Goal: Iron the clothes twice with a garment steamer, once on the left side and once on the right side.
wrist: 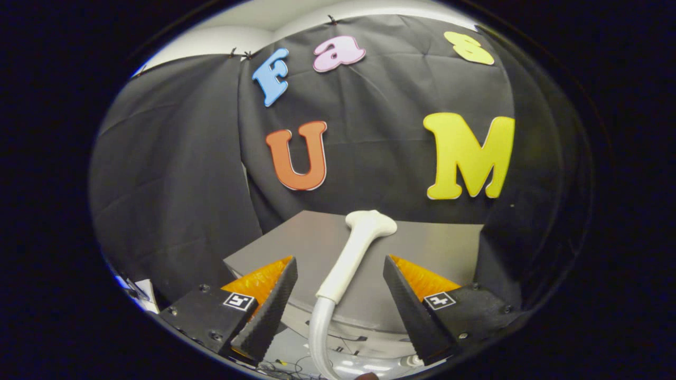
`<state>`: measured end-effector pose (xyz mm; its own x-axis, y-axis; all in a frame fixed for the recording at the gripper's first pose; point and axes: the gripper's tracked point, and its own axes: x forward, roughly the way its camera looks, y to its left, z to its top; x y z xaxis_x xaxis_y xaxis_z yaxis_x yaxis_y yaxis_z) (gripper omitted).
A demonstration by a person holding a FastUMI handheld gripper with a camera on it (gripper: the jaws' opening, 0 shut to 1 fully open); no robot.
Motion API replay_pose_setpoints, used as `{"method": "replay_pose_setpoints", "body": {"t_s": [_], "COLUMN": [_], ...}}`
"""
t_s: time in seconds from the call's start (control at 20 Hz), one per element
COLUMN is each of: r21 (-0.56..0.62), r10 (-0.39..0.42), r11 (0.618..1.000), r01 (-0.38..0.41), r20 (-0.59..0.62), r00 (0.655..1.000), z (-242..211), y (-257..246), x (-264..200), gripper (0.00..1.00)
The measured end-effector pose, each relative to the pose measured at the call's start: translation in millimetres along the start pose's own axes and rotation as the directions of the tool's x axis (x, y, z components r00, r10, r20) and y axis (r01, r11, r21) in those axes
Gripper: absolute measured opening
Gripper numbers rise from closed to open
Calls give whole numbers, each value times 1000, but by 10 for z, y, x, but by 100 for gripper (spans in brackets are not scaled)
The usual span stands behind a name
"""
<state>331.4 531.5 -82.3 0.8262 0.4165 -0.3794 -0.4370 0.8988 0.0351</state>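
Observation:
A white garment steamer wand [353, 252] lies on a grey table [443, 248], its head [371, 222] pointing toward the booth wall. A pale hose [318, 332] runs from the handle's near end down past the table's front edge. My gripper [340, 274] is open, one finger on each side of the handle. Neither finger touches it. The handle's lower end sits midway between the fingertips. No garment is in sight.
Black cloth hangs close behind the table and to its left and right. Below the table's front edge lie thin cables [296, 364] on a light floor. Some white paper-like things [142, 290] sit low to the left of the fingers.

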Motion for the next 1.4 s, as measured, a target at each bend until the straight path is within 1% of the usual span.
{"method": "replay_pose_setpoints", "body": {"t_s": [0.25, 0.4, 0.55, 0.6, 0.65, 0.7, 0.75, 0.8, 0.85, 0.9, 0.95, 1.0, 1.05, 1.15, 1.25, 1.3, 1.4], "r21": [2, -6, -12, -12, -23, -32, -46, -58, -56, -44, -34, -31, -36, -31, 25, 39, 53], "r10": [-96, -137, -168, -180, -192, -192, -199, -198, -197, -198, -186, -193, -192, -165, -110, -97, -80], "r11": [995, 990, 986, 983, 981, 981, 980, 980, 980, 980, 982, 981, 981, 986, 992, 993, 994], "r01": [97, 138, 169, 182, 192, 190, 194, 190, 190, 193, 183, 190, 189, 163, 121, 111, 96], "r20": [-99, -156, -204, -223, -208, -224, -218, -223, -215, -209, -211, -211, -219, -243, -264, -265, -240], "r00": [990, 978, 964, 958, 959, 956, 955, 954, 956, 958, 960, 958, 956, 956, 958, 959, 967], "z": [-186, -311, -412, -452, -422, -453, -445, -463, -451, -457, -452, -447, -448, -435, -424, -400, -335], "y": [-106, -148, -222, -240, -230, -209, -174, -166, -164, -163, -135, -135, -120, -87, 37, 69, 117], "x": [553, 735, 854, 872, 890, 908, 905, 907, 924, 929, 949, 950, 943, 944, 927, 895, 829], "gripper": [100, 100, 93, 92, 87, 86, 78, 77, 74, 74, 69, 67, 61, 52, 43, 38, 35]}}
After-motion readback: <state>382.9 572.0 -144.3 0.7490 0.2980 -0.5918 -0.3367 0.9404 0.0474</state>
